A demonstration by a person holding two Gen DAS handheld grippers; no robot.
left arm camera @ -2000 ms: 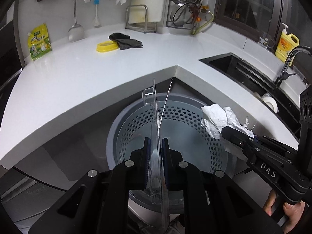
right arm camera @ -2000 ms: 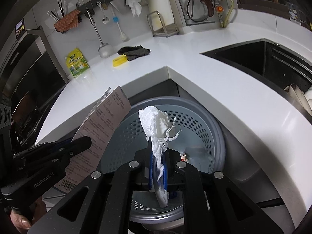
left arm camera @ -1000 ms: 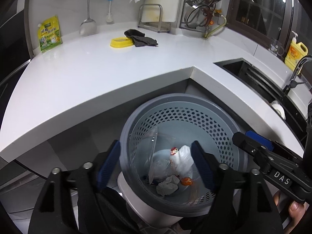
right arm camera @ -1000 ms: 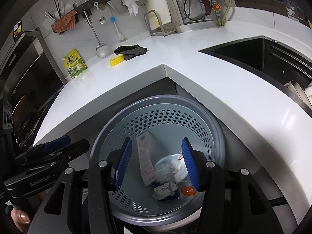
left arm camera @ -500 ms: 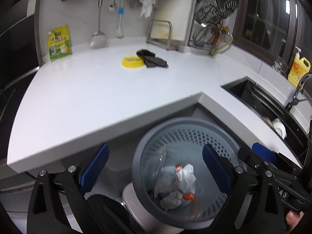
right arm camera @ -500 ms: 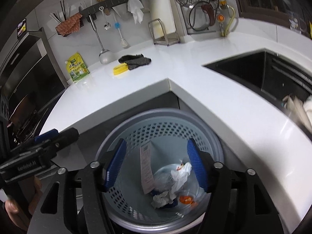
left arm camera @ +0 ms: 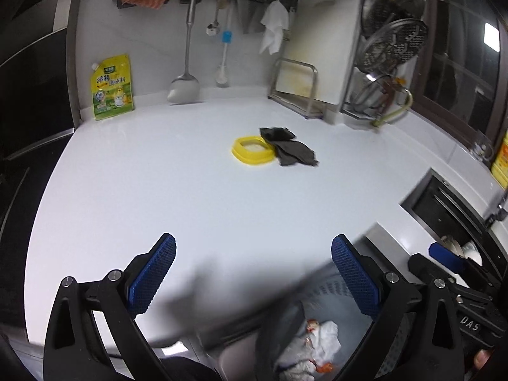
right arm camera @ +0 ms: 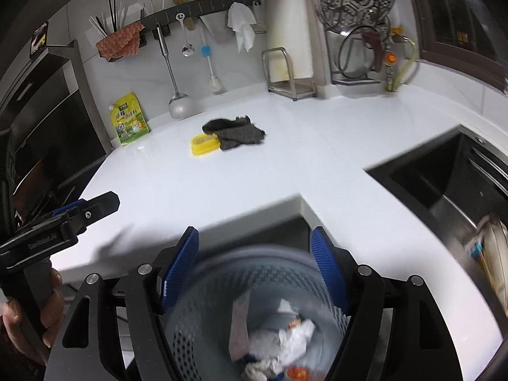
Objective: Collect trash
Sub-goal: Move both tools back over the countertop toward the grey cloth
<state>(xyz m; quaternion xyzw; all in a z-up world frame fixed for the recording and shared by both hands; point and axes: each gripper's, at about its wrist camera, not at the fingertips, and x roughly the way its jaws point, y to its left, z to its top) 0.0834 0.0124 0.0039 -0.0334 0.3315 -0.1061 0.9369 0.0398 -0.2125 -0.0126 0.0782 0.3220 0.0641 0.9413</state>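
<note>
The left gripper (left arm camera: 253,281) is held wide open with nothing between its jaws. The right gripper's (right arm camera: 255,268) jaws are opening, empty. The trash (right arm camera: 279,347) is seen below both, inside the perforated bin (right arm camera: 254,273).

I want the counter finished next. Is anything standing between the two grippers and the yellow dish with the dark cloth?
Nothing visible does. Bare white counter lies between the empty left gripper, the opening right gripper, and the yellow dish with the dark cloth.
</note>
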